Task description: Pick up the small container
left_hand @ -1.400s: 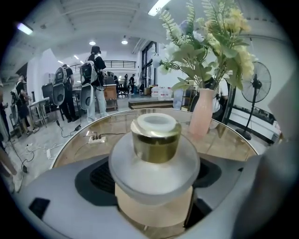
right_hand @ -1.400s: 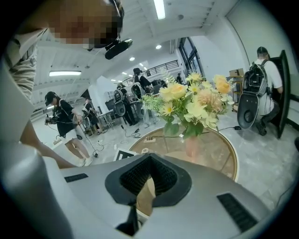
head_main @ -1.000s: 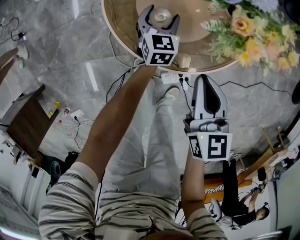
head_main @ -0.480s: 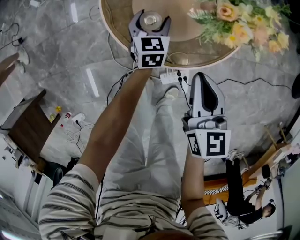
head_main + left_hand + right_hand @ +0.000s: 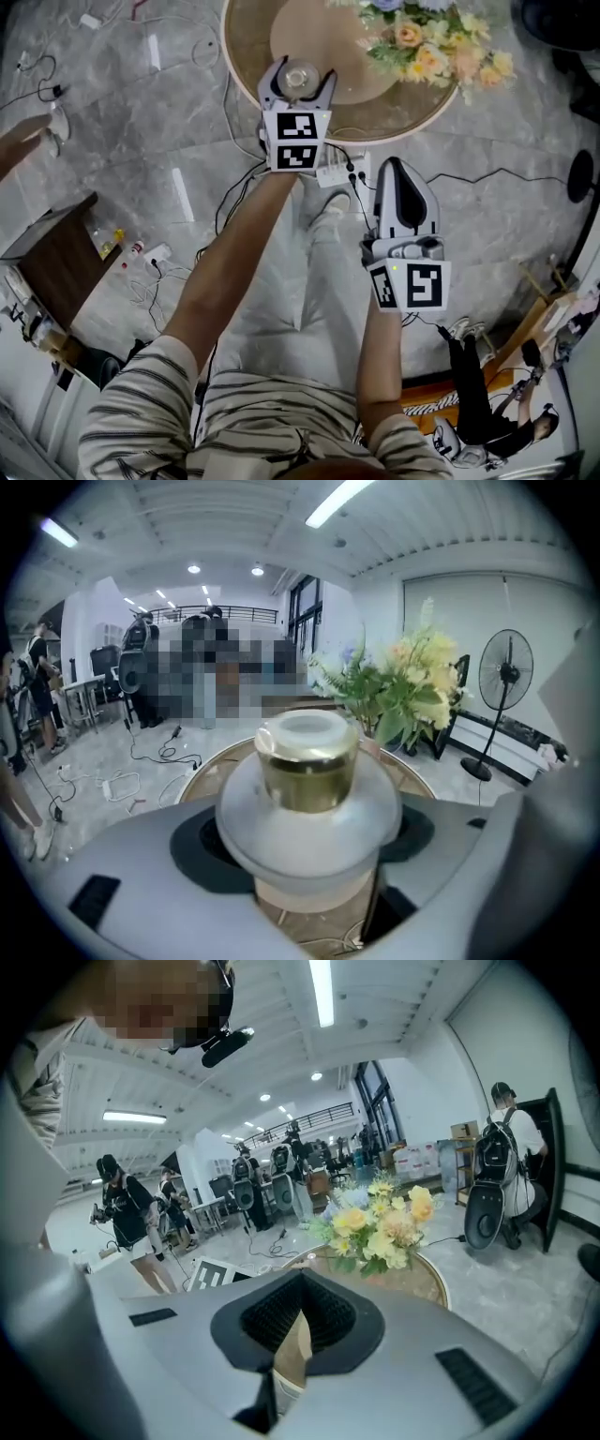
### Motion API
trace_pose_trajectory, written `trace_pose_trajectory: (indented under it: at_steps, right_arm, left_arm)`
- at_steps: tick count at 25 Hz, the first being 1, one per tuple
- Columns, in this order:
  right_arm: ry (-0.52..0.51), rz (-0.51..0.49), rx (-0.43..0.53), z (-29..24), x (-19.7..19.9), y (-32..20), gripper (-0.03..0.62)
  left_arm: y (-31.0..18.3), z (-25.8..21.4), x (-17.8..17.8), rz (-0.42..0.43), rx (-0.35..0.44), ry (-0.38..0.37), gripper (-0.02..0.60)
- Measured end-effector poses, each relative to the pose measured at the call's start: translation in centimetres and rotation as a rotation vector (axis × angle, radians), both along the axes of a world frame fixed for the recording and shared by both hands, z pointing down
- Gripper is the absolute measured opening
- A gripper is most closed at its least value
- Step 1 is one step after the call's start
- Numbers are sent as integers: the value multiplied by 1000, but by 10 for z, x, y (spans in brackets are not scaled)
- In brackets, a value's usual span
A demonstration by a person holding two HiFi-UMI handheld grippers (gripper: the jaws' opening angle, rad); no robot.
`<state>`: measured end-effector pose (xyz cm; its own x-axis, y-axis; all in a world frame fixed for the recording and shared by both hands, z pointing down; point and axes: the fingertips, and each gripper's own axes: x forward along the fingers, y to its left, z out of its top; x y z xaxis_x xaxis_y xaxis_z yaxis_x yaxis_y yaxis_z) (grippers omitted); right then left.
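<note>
The small container is a frosted jar with a gold collar and a white lid. It stands upright between the jaws of my left gripper, over the left part of the round wooden table. In the left gripper view both pads of the left gripper lie against the jar's wide body. I cannot tell whether the jar's base touches the table. My right gripper hangs over the floor nearer to me, short of the table, with its jaws together and nothing in them.
A bouquet of yellow and white flowers fills the table's right half. A power strip and cables lie on the floor under the table edge. A dark wooden bench stands at left. A standing fan and people are farther off.
The head camera has shifted, so the table and flowers sit lower and further left in the picture. The left gripper stays around the jar. The right gripper holds its pose.
</note>
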<state>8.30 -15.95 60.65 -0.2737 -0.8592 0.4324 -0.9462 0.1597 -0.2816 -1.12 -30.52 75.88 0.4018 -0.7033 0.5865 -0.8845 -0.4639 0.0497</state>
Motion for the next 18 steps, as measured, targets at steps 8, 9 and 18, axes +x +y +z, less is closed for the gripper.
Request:
trace_pose_trajectory:
  at_steps: [8, 9, 18]
  right_arm:
    - [14, -51, 72, -68, -1, 22, 11]
    - [17, -59, 80, -78, -1, 26, 11]
    - [33, -99, 165, -160, -2, 45, 9]
  left_arm:
    - [29, -94, -9, -17, 57, 20, 330]
    - [35, -107, -9, -18, 57, 26, 330]
    - [86, -220, -13, -38, 104, 77, 330]
